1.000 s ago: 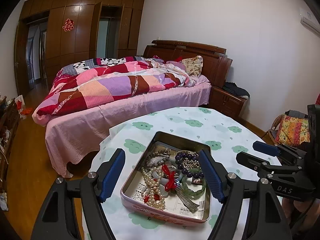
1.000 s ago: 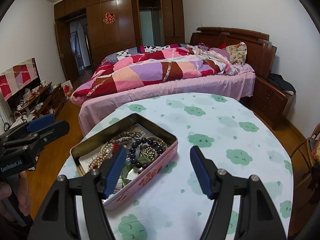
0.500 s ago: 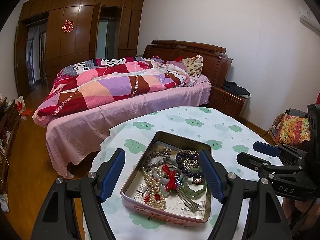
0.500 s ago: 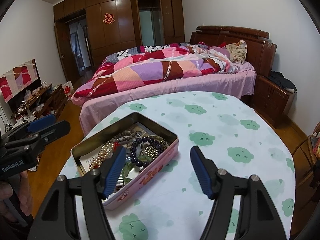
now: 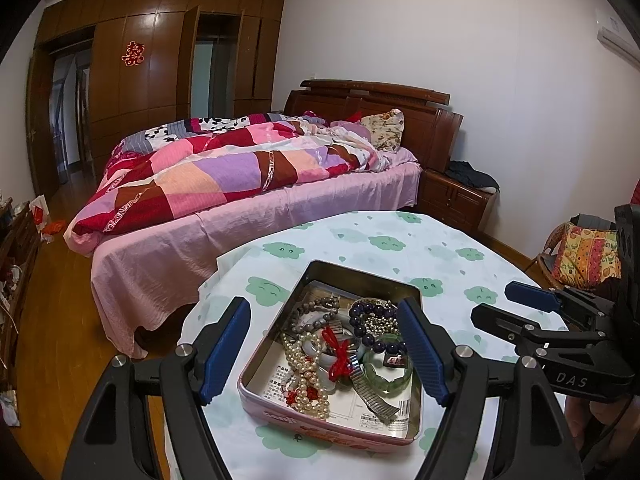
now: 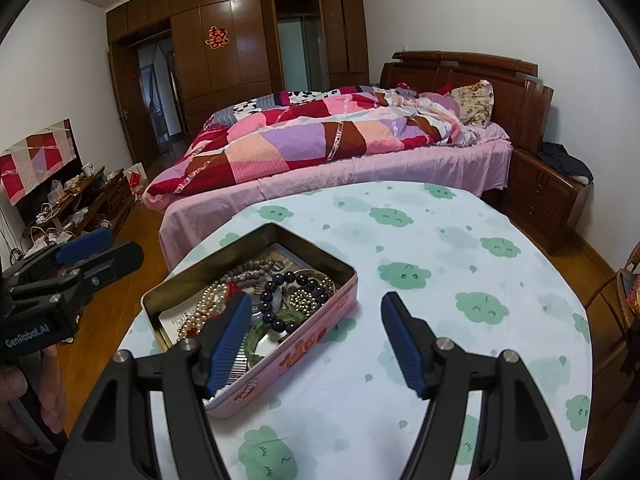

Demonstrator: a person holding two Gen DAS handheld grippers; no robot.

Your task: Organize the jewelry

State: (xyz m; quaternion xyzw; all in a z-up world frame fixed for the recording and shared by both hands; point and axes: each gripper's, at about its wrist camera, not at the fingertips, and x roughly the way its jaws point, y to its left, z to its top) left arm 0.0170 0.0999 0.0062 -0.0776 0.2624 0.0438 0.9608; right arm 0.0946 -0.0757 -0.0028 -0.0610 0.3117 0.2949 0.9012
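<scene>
Left gripper hovers over the pink tin, jaws spread, nothing between the pads. Tin sits at the table's left edge and holds 1 tangled heap: pearl strand, red cord, dark bead bracelet, green bangle. Right gripper is likewise released, just right of the tin.

Risk — pulling 1 piece likely drags its neighbours; a snag could tip the tin off the edge.

Surface: cloud-print tablecloth, soft, may slide. Room: bed, wooden wardrobes.
</scene>
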